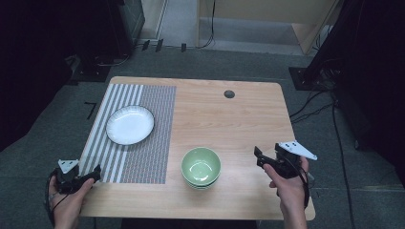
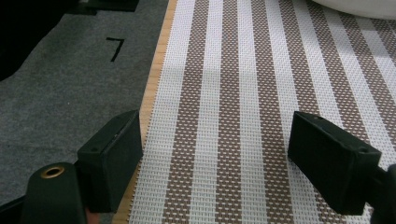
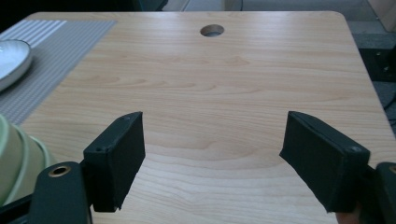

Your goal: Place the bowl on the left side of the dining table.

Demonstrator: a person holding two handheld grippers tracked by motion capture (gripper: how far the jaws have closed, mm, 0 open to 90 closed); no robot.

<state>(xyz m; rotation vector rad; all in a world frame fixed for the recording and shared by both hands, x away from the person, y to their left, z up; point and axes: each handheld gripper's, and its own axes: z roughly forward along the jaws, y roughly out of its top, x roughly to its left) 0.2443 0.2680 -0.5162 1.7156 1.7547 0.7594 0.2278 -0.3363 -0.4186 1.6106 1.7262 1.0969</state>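
Green bowls [image 1: 201, 167] stacked upright, white plate [image 1: 130, 125] on placemat [image 1: 148, 143], both tongs spread.

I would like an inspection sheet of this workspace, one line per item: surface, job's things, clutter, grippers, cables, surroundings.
Surface: light wooden table with a round hole near its far edge; striped woven placemat on its left part.
Job's things: white round plate on the placemat; stacked pale green bowls on bare wood beside the mat.
Clutter: nothing seen.
Grippers: left gripper open, at the table's near left corner; right gripper open, right of the bowls; both hold nothing.
Cables: black cables on the floor to the right.
Surroundings: grey carpet marked "7"; dark equipment at both sides.
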